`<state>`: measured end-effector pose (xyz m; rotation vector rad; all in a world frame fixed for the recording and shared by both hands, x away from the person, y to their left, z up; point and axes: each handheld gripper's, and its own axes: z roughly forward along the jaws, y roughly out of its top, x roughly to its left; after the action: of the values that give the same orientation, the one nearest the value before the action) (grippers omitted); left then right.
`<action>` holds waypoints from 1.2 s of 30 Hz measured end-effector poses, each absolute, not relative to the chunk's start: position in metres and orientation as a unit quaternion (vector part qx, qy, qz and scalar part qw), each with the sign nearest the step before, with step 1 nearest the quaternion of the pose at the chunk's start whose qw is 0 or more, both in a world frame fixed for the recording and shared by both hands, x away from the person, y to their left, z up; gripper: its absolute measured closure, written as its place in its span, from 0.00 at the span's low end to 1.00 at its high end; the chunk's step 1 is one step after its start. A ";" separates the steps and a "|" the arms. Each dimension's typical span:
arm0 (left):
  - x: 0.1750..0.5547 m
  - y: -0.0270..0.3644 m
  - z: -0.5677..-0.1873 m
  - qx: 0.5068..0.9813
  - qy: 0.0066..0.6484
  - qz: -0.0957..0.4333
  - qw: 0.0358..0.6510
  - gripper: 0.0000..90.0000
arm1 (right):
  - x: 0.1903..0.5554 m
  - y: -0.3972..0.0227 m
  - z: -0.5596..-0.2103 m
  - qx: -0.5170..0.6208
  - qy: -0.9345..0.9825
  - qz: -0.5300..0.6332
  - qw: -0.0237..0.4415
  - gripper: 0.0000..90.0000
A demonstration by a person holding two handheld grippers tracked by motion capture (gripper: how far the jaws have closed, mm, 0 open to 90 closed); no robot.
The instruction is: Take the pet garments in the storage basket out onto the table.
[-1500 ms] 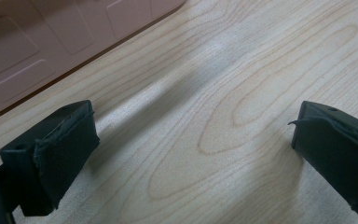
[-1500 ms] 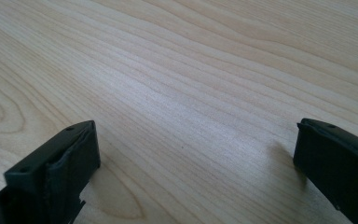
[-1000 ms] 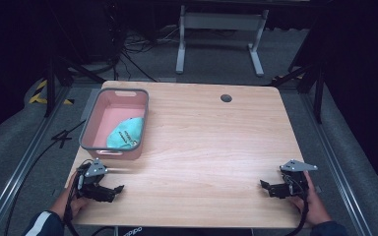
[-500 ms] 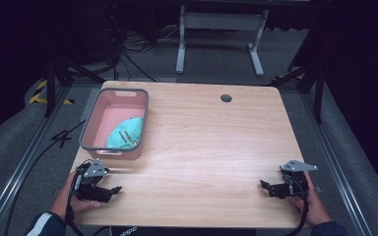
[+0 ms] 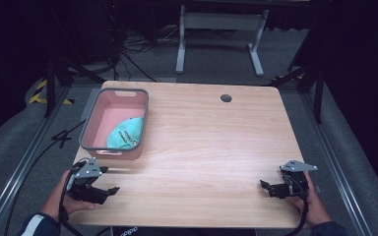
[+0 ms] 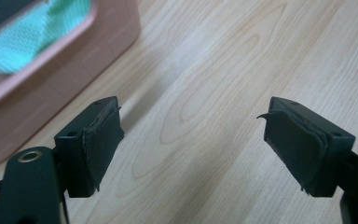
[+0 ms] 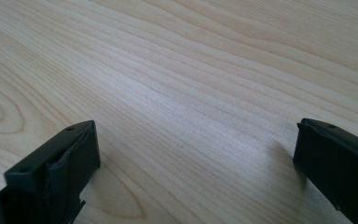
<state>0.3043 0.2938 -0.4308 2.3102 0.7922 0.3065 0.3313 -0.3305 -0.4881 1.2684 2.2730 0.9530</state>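
A person sits at a pale wooden tabletop (image 5: 202,142) holding 2 black two-jaw grippers, 1 in each hand. The left gripper (image 5: 109,191) rests low at the near left corner, and the right gripper (image 5: 267,187) rests low at the near right corner, well apart from each other.

A pink rectangular plastic basket (image 5: 89,129) stands on the left side of the tabletop, just beyond the left gripper. Inside it, toward its near right corner, lies a crumpled turquoise cloth (image 5: 126,133) with some dark print.

The moment looks like a rest position, with no grasp under way. Judging by the layout, the likely next move is for the left gripper, the nearer one, to lift over the basket's near wall and come down onto the cloth.

In the left gripper view, the left gripper's (image 6: 191,135) jaws are spread wide over bare wood with nothing between them, and the basket sits to their upper left. In the right gripper view, the right gripper's (image 7: 193,154) jaws are also spread wide and empty, close above the tabletop.
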 end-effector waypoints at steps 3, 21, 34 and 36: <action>0.303 0.295 -0.422 0.884 0.298 0.127 0.338 0.21 | 0.331 -0.331 -0.488 0.450 0.806 0.338 0.184 0.01; 0.333 0.308 -0.359 0.879 0.282 0.174 0.342 0.22 | 0.331 -0.331 -0.488 0.448 0.807 0.338 0.183 0.01; 0.390 0.297 -0.342 0.893 0.295 0.157 0.303 0.20 | 0.331 -0.331 -0.488 0.449 0.806 0.338 0.184 0.01; 0.399 0.293 -0.344 0.898 0.295 0.155 0.289 0.20 | 0.331 -0.331 -0.488 0.449 0.806 0.338 0.184 0.01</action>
<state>0.3995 0.2934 -0.3440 2.3960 0.7867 0.4128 0.3311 -0.3308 -0.4881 1.2661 2.2734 0.9534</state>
